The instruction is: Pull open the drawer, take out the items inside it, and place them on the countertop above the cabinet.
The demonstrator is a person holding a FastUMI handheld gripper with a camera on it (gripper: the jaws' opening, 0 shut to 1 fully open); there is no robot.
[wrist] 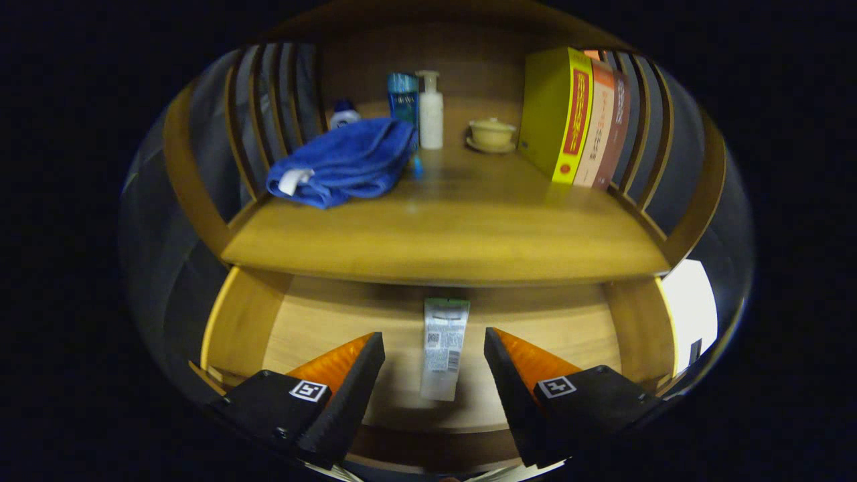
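Note:
The wooden drawer [244, 321] stands pulled open below the countertop [455, 234]. On its floor lies a flat white tube with a green cap end [443, 348], pointing away from me, its cap end tucked under the countertop's front edge. My gripper [434, 343] is open and hovers over the drawer, with the tube lying in the gap between the two fingers and touching neither.
On the countertop a folded blue towel [345, 164] lies at the left. Behind it stand a blue box [403, 97], a white pump bottle [430, 110] and a small lidded bowl [492, 134]. Upright books [579, 114] line the right side. Slatted rails [268, 107] close both sides.

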